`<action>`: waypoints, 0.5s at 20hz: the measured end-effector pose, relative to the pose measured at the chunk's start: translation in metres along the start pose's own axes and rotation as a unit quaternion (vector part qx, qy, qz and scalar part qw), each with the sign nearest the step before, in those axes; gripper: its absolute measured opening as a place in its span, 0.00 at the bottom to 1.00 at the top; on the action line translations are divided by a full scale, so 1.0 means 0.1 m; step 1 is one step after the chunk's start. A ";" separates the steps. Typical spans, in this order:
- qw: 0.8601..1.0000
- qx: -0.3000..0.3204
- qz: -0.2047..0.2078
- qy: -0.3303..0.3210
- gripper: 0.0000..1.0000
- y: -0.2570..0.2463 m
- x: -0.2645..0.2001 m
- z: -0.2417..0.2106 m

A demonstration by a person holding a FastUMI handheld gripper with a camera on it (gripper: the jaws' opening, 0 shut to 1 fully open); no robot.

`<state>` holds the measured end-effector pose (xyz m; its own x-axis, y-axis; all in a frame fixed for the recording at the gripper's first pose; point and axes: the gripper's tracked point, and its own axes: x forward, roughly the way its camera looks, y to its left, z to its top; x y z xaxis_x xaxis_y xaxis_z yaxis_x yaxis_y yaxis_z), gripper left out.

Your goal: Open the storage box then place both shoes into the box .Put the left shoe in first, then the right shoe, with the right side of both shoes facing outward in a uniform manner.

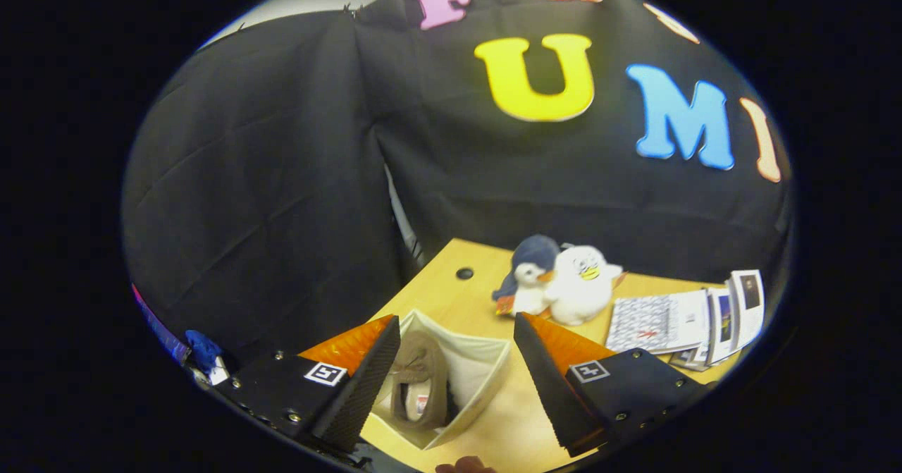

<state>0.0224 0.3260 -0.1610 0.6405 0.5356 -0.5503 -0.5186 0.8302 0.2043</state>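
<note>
A white storage box [486, 367] stands open on the wooden table [458, 297], below and between my fingers. Inside it lies a tan lace-up shoe [421, 381], resting against the box's left side with its opening facing up. My gripper [454, 381] hovers above the box, open, its two black fingers with orange backs spread wide and nothing between them. The left finger [359, 381] covers part of the box's left wall. A small brown shape [465, 464], cut off below the box, is too little to tell.
Two plush toys, a dark blue penguin [527, 275] and a white one [581, 283], sit on the table beyond the right finger. A stack of booklets [683, 321] lies to their right. The table's left edge runs beside the box.
</note>
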 end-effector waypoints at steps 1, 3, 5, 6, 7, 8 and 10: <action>0.999 -0.003 -0.026 -0.032 0.99 -0.15 -0.31 0.23; 0.994 0.001 -0.072 -0.079 0.99 -0.49 -0.66 0.42; 0.985 0.008 -0.126 -0.119 0.99 -0.88 -1.04 0.57; 0.979 0.007 -0.153 -0.134 0.99 -1.06 -1.21 0.63; 0.972 0.010 -0.176 -0.153 0.99 -1.19 -1.39 0.68; 0.966 0.013 -0.198 -0.169 0.99 -1.32 -1.56 0.72; 0.955 0.015 -0.232 -0.185 0.99 -1.51 -1.83 0.71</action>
<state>0.0233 0.1139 -0.0334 0.9566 0.1231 -0.2640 -0.1179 0.9924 0.0355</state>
